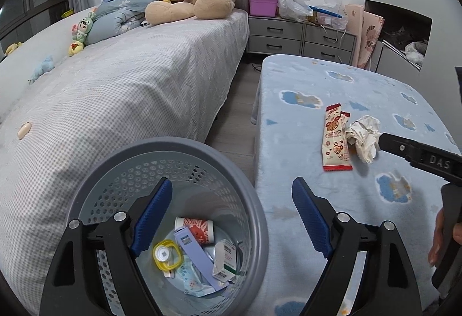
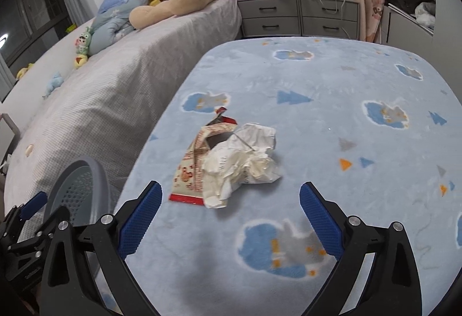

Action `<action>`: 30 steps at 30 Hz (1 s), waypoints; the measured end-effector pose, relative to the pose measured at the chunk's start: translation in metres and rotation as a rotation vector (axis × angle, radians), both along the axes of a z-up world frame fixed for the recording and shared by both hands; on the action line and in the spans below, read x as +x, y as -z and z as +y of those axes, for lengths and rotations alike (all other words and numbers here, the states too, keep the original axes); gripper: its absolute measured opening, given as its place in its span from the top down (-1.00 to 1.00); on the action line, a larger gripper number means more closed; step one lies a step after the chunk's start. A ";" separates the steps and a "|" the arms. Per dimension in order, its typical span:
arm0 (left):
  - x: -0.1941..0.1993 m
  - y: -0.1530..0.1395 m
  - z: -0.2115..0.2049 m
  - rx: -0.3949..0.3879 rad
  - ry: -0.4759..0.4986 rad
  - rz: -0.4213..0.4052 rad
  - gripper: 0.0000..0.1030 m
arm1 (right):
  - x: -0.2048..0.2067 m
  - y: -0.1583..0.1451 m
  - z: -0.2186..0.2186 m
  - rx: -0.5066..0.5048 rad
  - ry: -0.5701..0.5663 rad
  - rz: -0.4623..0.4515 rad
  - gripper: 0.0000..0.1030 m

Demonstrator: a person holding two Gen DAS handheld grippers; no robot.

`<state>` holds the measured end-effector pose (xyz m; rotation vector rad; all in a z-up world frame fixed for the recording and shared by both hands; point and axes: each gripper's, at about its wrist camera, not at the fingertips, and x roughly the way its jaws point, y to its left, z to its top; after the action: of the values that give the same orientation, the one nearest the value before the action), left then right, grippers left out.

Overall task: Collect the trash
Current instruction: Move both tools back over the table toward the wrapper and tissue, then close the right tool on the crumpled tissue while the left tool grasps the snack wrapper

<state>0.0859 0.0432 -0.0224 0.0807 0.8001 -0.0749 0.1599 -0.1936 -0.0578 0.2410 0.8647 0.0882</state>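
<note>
Left gripper (image 1: 231, 217): jaws apart and empty, hung over the bin, probably so a drop lands inside.
Bin (image 1: 225, 154): on the floor between bed (image 1: 121, 102) and blanket (image 1: 346, 217), within reach of both; it holds earlier trash.
Right gripper (image 2: 231, 217): jaws apart, aimed at the paper.
Paper (image 2: 245, 160): crumpled on the blanket, overlapping the wrapper (image 2: 196, 160); both uncollected.

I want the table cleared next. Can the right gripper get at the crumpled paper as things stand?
Probably yes. The right gripper is open and empty, and the crumpled paper lies just ahead on the blue blanket, with nothing between. The snack wrapper touches the paper's left side and might get caught too.
</note>
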 end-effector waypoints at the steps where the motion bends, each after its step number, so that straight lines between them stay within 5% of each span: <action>1: 0.000 0.000 -0.001 -0.005 0.002 0.002 -0.58 | 0.003 0.002 -0.001 -0.004 0.003 0.004 -0.85; 25: -0.001 0.003 -0.023 -0.046 0.028 0.036 -0.58 | 0.058 0.047 -0.004 -0.079 -0.013 0.095 -0.87; 30: -0.001 0.005 -0.028 -0.037 0.031 0.045 -0.58 | 0.059 0.044 -0.006 -0.045 -0.023 0.083 -0.58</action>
<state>0.0853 0.0155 -0.0277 0.0572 0.8417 -0.1214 0.2191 -0.1992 -0.1015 0.1932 0.9506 0.0805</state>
